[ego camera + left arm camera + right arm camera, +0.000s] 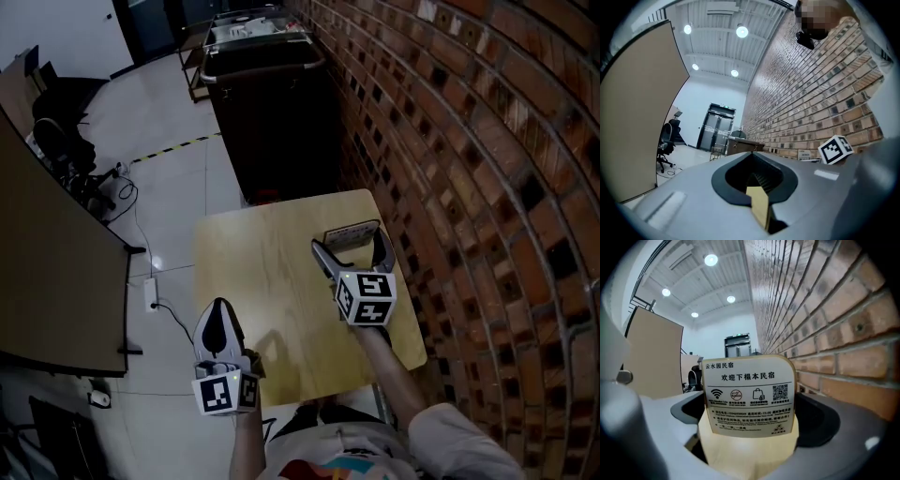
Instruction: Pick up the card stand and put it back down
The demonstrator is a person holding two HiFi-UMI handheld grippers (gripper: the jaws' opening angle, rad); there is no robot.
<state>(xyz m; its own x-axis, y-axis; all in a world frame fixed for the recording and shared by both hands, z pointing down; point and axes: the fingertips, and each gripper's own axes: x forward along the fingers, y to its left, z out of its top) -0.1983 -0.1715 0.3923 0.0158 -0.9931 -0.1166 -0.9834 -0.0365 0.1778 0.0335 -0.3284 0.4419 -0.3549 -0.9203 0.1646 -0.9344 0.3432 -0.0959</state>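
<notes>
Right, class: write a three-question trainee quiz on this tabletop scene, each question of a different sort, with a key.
1. Short answer: which gripper has the card stand between its jaws?
2. True or false: the left gripper is shut and holds nothing.
3. Multiple choice: the wooden table stands beside A) a glass window, B) a brick wall, C) a curtain.

Key: 1 the right gripper; 2 true; 3 B.
</notes>
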